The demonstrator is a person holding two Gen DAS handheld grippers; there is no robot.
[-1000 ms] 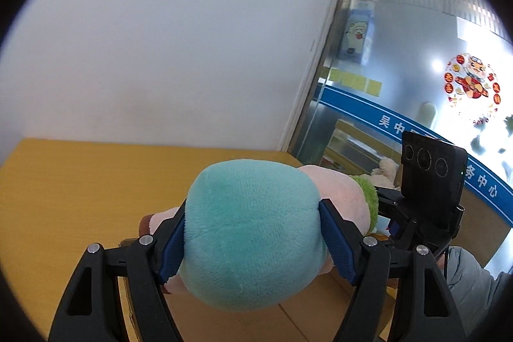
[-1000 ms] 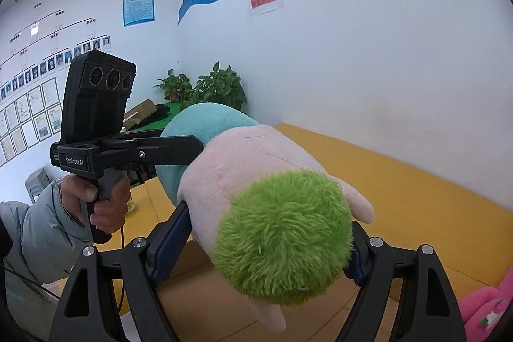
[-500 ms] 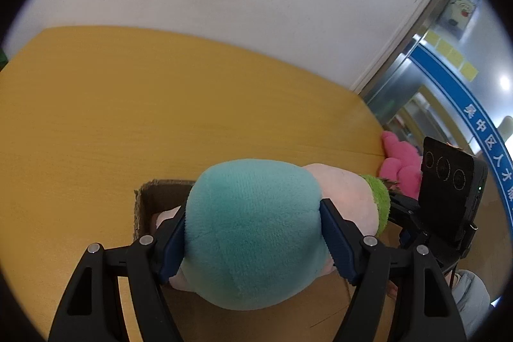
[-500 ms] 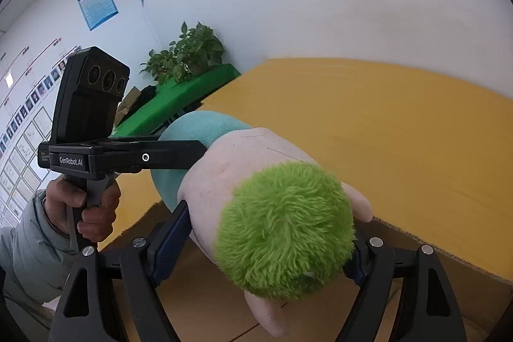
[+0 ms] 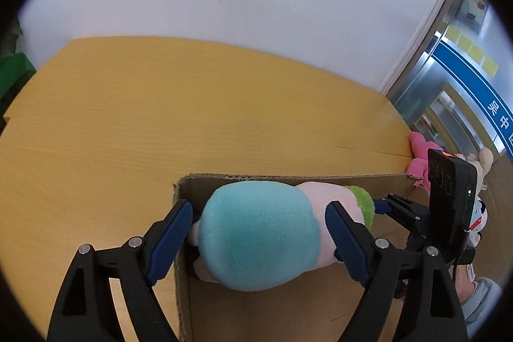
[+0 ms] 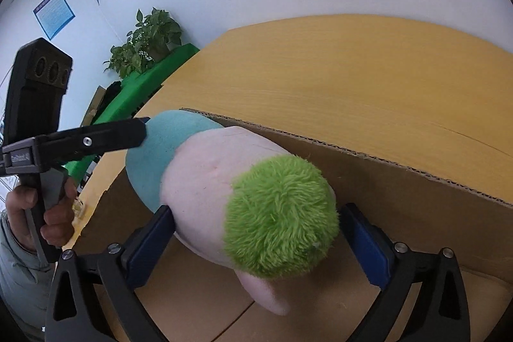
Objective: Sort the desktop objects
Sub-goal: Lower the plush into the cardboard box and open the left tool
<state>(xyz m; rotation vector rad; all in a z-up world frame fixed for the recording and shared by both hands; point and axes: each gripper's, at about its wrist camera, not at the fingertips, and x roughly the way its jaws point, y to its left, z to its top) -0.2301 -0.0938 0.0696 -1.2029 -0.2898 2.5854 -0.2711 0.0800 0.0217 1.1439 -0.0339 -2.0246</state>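
Both tongs, left (image 5: 258,225) and right (image 6: 256,233), stand spread wide around a plush toy (image 6: 243,197) lowered into a cardboard box (image 6: 400,181) on the worktop (image 5: 160,117), pads flanking it.

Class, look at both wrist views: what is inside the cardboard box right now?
The plush toy sits inside the cardboard box, between the open fingers of the left gripper and right gripper. Bare box floor shows in front of it; whatever lies beneath the toy is covered.

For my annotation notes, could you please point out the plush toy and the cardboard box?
plush toy (image 5: 259,233), left wrist view, teal end.
cardboard box (image 6: 400,191), right wrist view, inner far wall.
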